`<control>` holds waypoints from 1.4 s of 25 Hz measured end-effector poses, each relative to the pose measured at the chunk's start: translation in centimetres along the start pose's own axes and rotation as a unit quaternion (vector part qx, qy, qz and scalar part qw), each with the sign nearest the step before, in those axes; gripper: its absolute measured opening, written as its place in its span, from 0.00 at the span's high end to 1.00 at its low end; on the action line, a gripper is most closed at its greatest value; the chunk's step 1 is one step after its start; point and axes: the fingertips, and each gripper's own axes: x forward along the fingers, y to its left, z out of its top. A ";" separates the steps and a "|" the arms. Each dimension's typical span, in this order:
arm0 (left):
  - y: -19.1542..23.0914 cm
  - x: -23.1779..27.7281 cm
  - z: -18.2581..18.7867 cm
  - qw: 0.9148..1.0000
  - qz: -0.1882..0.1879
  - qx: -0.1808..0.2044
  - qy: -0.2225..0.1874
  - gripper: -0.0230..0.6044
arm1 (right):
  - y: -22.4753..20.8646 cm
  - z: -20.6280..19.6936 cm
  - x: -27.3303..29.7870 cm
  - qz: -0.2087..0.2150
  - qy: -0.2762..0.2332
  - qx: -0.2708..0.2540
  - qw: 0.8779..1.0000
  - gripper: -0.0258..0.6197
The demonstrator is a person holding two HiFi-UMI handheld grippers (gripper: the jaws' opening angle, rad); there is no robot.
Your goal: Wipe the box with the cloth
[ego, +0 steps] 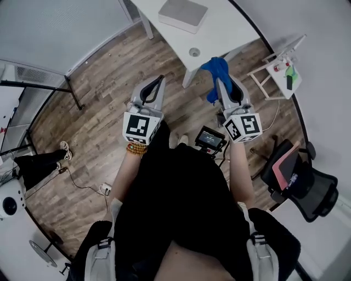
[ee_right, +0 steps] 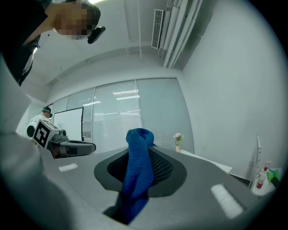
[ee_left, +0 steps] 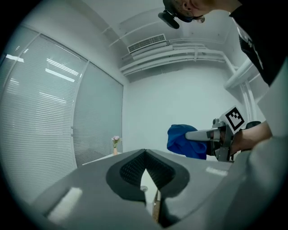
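Seen from above: we hold both grippers short of the white table, over wood floor. R gripper, just off the table's near edge, is clenched on a blue cloth that bunches past the jaws & hangs below them. L gripper, left of the table's near corner, has jaws pressed together w/ nothing between. The grey box lies on the table's far part, well apart from the cloth.
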 end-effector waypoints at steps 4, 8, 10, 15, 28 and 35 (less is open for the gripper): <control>3.9 1.9 0.3 1.000 -0.012 -0.010 -0.013 0.96 | 0.6 0.7 4.4 -0.006 0.014 -0.014 1.000 0.80; 8.0 3.1 0.5 0.999 -0.024 -0.012 -0.016 0.96 | 0.7 1.2 8.7 -0.019 0.031 -0.039 0.999 0.80; 10.0 3.5 0.2 0.999 -0.033 -0.016 -0.015 0.96 | 0.4 1.0 10.7 -0.030 0.043 -0.050 0.997 0.80; 15.8 4.6 -1.1 0.999 -0.035 -0.028 -0.005 0.96 | -0.4 0.6 14.8 -0.052 0.061 -0.059 0.995 0.79; 22.4 14.8 -1.0 0.995 -0.091 -0.015 -0.025 0.96 | -9.1 -1.1 24.1 -0.107 0.081 -0.048 0.990 0.79; 25.8 25.1 -1.8 0.993 -0.116 0.005 0.019 0.94 | -17.5 -3.7 31.7 -0.118 0.082 -0.023 0.989 0.79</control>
